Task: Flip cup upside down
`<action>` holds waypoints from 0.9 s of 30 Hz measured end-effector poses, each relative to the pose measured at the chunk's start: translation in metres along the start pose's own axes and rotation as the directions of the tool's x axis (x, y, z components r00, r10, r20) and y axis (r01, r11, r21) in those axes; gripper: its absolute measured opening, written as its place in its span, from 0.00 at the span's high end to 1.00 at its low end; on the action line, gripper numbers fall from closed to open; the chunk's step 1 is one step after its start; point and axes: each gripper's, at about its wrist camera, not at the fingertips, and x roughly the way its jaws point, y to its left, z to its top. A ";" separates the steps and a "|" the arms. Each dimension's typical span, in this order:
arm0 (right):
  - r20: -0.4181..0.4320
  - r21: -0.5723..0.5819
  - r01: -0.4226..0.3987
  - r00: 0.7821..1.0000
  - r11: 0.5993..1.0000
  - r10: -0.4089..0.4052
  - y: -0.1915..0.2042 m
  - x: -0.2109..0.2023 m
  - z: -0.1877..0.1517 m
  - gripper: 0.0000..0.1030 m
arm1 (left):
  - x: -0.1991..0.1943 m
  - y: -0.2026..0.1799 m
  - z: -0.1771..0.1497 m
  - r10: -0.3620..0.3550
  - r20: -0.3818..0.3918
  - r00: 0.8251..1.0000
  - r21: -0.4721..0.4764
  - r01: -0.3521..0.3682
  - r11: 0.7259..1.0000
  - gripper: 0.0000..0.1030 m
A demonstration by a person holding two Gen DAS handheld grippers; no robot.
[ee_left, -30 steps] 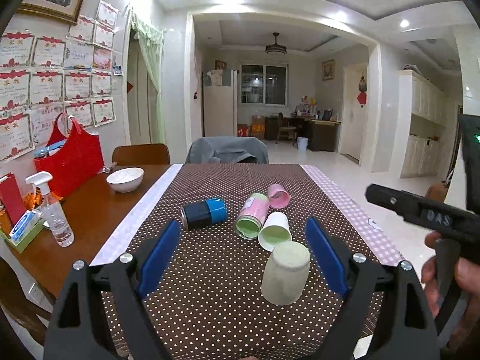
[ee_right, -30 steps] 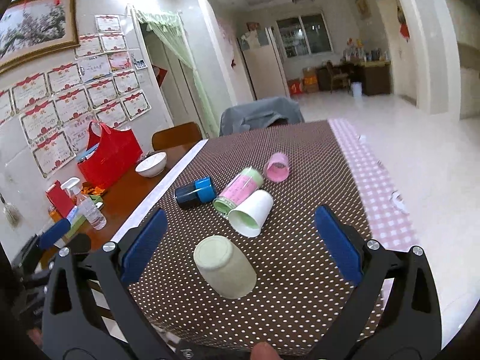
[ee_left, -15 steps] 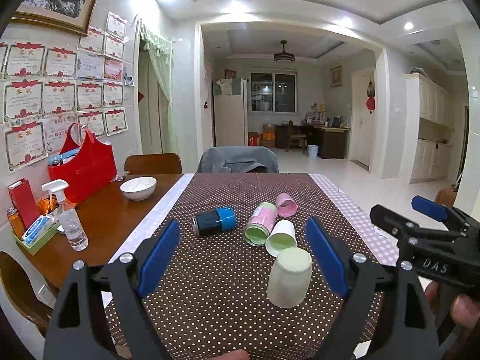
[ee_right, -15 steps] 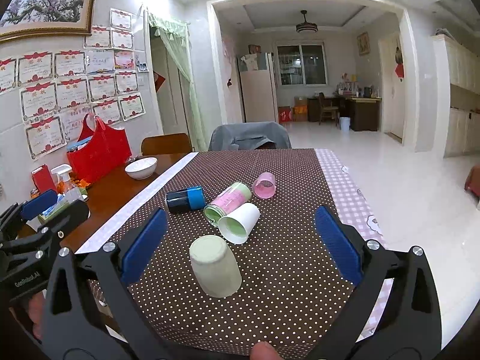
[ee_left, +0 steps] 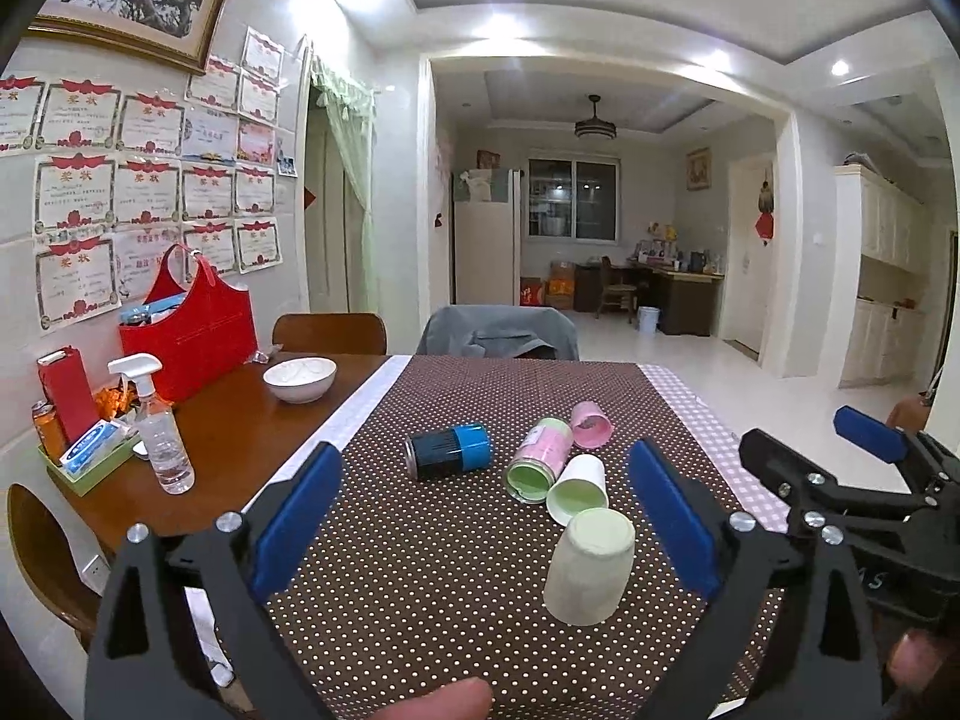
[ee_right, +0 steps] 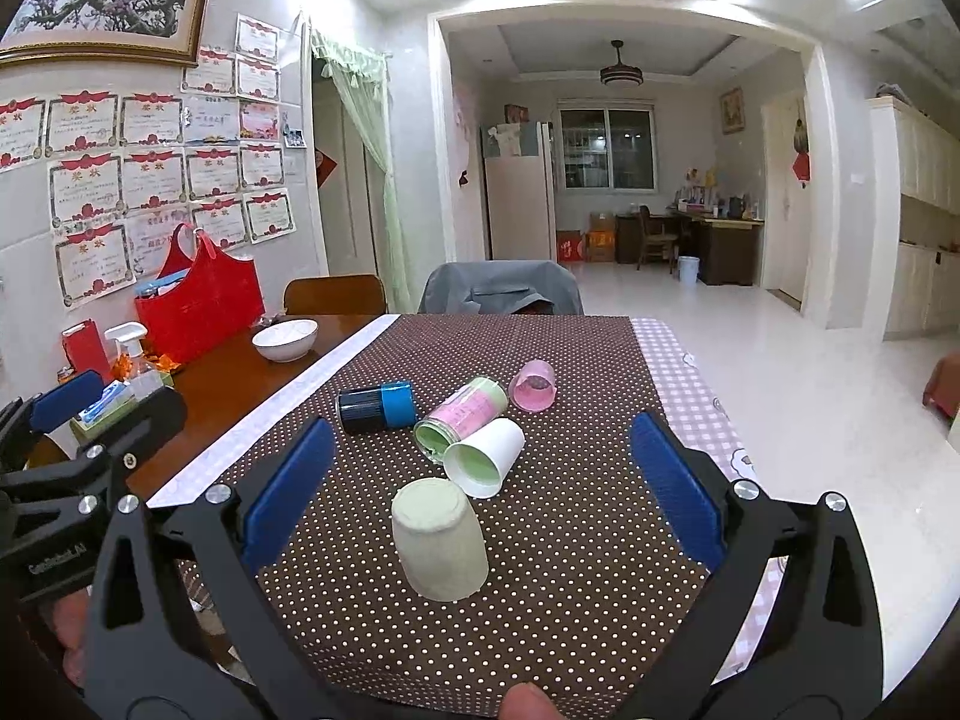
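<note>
Cup sits mouth-down on the dotted cloth in the left wrist view, between the spread, empty fingers of the left gripper. Over to the right wrist view: right gripper gapes wide too, cup untouched; looks flipped, so back straight off, clear of the 4 toppled containers.

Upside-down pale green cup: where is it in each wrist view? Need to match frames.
Left wrist: upside-down cup stands lower right of centre, near the right finger.
Right wrist: same cup stands lower centre, nearer the left finger.
Shared landmark: white paper cup lying just behind it.
</note>
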 end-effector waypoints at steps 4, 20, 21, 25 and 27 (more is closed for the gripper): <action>0.000 0.002 0.003 1.000 1.000 -0.003 -0.001 0.001 0.000 0.06 | 0.000 0.000 0.000 0.005 0.002 1.000 0.005 -0.005 1.000 0.08; -0.004 0.006 0.013 1.000 1.000 -0.013 -0.005 0.001 0.001 0.06 | 0.002 0.002 0.000 0.027 0.008 1.000 -0.009 -0.027 1.000 0.07; -0.005 0.006 0.013 1.000 1.000 -0.013 -0.005 0.001 0.001 0.06 | 0.002 0.002 0.001 0.028 0.008 1.000 -0.009 -0.028 1.000 0.07; -0.008 0.005 0.015 1.000 1.000 -0.015 -0.005 0.001 0.001 0.06 | 0.002 0.003 0.000 0.032 0.008 0.999 -0.013 -0.032 0.999 0.07; -0.011 0.005 0.015 1.000 1.000 -0.015 -0.005 0.003 0.000 0.06 | 0.003 0.003 0.001 0.036 0.009 0.999 -0.010 -0.036 0.999 0.07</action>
